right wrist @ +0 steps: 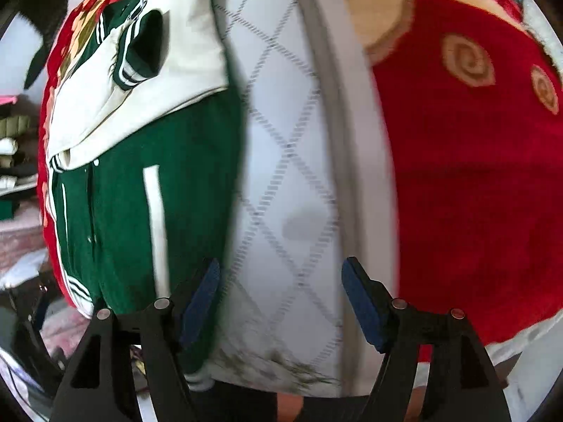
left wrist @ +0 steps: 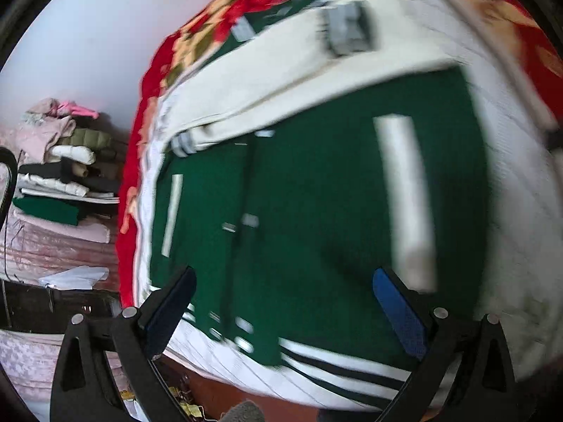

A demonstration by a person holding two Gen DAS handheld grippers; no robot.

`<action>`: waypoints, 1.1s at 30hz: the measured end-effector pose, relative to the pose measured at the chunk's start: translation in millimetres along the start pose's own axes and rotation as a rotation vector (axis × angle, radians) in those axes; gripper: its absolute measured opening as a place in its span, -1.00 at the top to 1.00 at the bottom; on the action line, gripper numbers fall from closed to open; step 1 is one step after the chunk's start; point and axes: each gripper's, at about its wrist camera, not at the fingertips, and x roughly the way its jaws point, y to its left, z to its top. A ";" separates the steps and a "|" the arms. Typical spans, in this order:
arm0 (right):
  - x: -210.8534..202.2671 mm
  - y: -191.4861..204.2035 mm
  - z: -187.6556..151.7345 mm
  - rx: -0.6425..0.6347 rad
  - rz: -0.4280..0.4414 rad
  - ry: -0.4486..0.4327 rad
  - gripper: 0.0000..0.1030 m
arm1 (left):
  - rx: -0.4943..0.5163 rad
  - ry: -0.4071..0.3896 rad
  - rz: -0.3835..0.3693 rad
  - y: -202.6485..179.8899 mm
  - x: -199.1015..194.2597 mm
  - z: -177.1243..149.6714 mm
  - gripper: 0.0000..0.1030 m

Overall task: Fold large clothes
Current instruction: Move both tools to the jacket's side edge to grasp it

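A green varsity jacket (left wrist: 316, 211) with cream sleeves (left wrist: 281, 77) and striped hem lies flat on a white quilted mattress (right wrist: 288, 176); a cream sleeve is folded across its upper part. It also shows in the right wrist view (right wrist: 140, 183). My left gripper (left wrist: 283, 302) is open and empty, hovering over the jacket's lower body near the hem. My right gripper (right wrist: 281, 299) is open and empty over the bare mattress, just right of the jacket's edge.
A red floral blanket (right wrist: 468, 176) lies on the bed right of the mattress strip and behind the jacket (left wrist: 225, 21). A pile of folded clothes (left wrist: 67, 168) sits on a pink surface at the left. The bed's front edge is below the hem.
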 end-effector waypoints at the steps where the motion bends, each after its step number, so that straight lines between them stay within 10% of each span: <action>1: -4.2 -13.5 -3.1 -0.007 -0.012 -0.004 -0.68 | 0.021 0.002 -0.008 -17.7 -7.1 -3.1 -1.00; 10: -9.4 -71.5 14.5 0.062 -0.073 -0.007 -0.76 | 0.205 0.024 0.178 -121.1 25.9 -5.8 -1.00; 19: 7.2 -83.5 45.5 0.087 -0.027 -0.007 -0.76 | 0.063 0.073 0.266 -63.2 78.3 24.1 -1.00; 20: 11.8 -76.8 55.7 0.080 0.009 -0.026 -0.76 | 0.029 0.074 0.243 -56.5 77.6 25.8 -0.88; 24: 23.1 -29.3 104.0 -0.027 0.216 -0.145 -0.76 | -0.085 0.027 0.121 -30.4 58.3 32.5 0.66; 33: 57.3 49.7 195.9 -0.045 0.570 -0.160 -0.76 | -0.193 -0.024 0.024 9.6 41.1 40.9 0.79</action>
